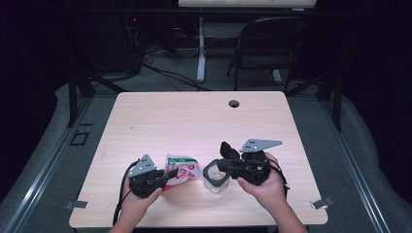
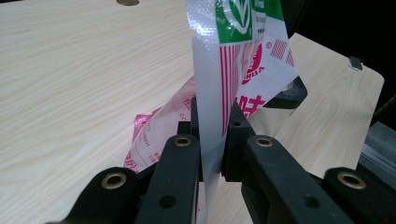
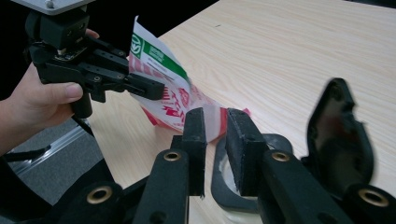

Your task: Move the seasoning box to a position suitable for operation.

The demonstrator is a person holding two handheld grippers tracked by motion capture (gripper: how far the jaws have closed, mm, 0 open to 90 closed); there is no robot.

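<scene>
The left gripper [image 1: 167, 177] has its jaws clamped on a plastic bag [image 1: 180, 170] printed in red, white and green; in the left gripper view the bag's clear edge [image 2: 212, 116] stands pinched between the two black pads, rising upright above them. The bag sits near the front of the tabletop [image 1: 194, 121], left of centre, its lower end on the wood. Just to its right stands a clear container with a black rim [image 1: 215, 177], and a black flip lid [image 1: 228, 149] stands up from the rim's far side. The right gripper [image 1: 223, 165] hovers over that container, held by the right hand [image 1: 265, 187]. In the right gripper view its jaws stand a small gap apart with nothing pressed between them [image 3: 215, 140], the black rim [image 3: 224, 186] lying just below and the raised lid [image 3: 338, 135] to the side. The left hand [image 3: 42, 98] grips its tool at that view's left edge
</scene>
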